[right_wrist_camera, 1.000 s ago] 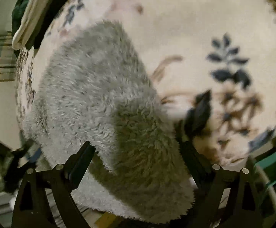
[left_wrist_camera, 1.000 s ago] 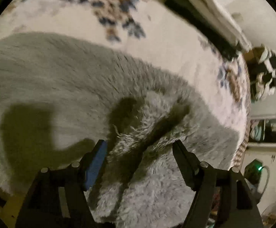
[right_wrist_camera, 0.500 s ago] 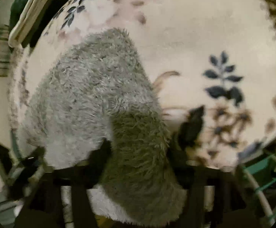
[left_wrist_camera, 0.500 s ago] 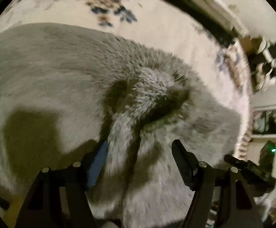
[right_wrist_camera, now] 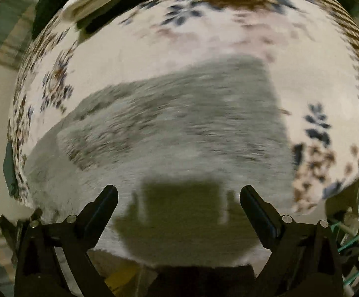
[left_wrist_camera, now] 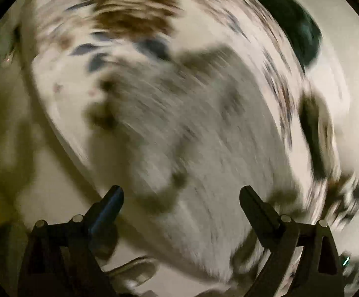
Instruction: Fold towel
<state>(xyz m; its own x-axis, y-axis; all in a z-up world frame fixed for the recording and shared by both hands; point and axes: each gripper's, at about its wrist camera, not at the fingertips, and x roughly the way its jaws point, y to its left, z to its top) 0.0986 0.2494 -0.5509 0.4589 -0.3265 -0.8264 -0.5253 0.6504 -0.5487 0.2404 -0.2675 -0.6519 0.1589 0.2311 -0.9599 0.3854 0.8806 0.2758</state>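
While hovering over the grey towel (right_wrist_camera: 179, 128) on the floral cloth (right_wrist_camera: 204, 39), left gripper (left_wrist_camera: 180, 198) and right gripper (right_wrist_camera: 179, 195) spread wide, gripping nothing, left view badly blurred.

No readable text, label, brand, number or sign in either blurred view.

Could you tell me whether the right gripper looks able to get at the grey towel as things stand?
Probably yes: the right gripper is open, the grey towel lies flat on the floral cloth directly ahead, and nothing stands between them.
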